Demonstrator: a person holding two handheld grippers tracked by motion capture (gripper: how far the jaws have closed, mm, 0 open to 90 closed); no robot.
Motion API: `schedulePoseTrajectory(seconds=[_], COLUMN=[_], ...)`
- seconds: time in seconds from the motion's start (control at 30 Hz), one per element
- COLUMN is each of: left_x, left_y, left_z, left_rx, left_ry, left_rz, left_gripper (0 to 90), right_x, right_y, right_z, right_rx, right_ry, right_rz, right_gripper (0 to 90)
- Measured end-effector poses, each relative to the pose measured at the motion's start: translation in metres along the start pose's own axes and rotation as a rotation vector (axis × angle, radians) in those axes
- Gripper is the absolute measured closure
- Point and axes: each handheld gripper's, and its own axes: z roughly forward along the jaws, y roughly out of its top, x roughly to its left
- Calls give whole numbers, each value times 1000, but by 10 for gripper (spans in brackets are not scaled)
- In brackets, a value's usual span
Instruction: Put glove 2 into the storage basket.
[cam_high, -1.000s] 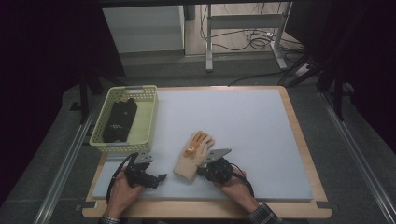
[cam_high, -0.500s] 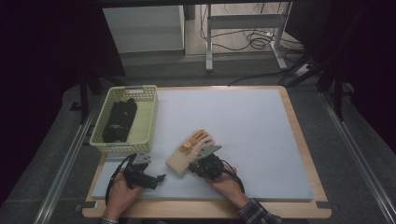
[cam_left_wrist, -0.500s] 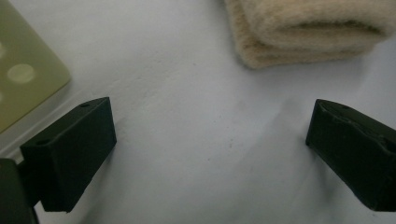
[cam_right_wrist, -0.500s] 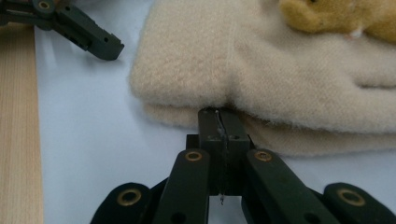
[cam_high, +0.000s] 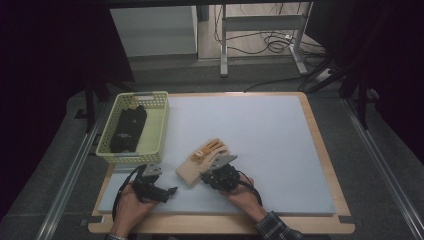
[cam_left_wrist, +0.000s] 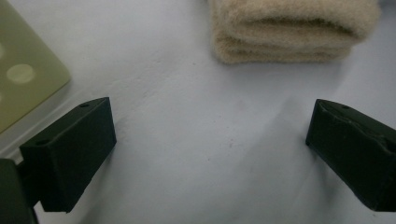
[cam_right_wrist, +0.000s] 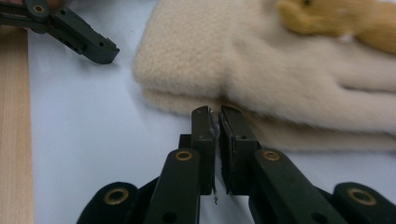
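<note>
Beige glove flat on table, near front edge, at 4 o'clock from yellow basket. Right tool at glove's 5 o'clock edge, jaws pressed together at fleece edge; whether fabric pinched, cannot tell. Right hand low, forearm entering from 6 o'clock. Left tool released, jaws wide, resting at glove's 8 o'clock, left hand behind.

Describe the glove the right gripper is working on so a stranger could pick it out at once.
On the pale blue mat, look near the front edge, right of the yellow-green basket. The cream fleece glove lies there at the right gripper. Its fuzzy beige fabric and orange-yellow fingers set it apart from the black gloves in the basket.
</note>
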Motion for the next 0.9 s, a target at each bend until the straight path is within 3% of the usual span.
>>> schedulePoseTrajectory(seconds=[0.2, 0.67, 0.83, 0.9], left_x=[0, -3, -8, -9], left_y=[0, 2, 8, 10], left_z=[0, 0, -2, -3], left_rx=[-1, 11, 1, -1], left_ry=[-4, 3, -20, -22], left_rz=[-5, -22, -20, -23], left_gripper=[17, 8, 0, 0], right_x=[-12, -48, -62, -64], right_y=[-10, -44, -59, -61], right_z=[-22, -71, -88, -89], right_rx=[-22, -21, -8, -8], right_ry=[-53, -226, -295, -299], right_rz=[22, 91, 132, 138], right_gripper=[767, 476, 367, 350])
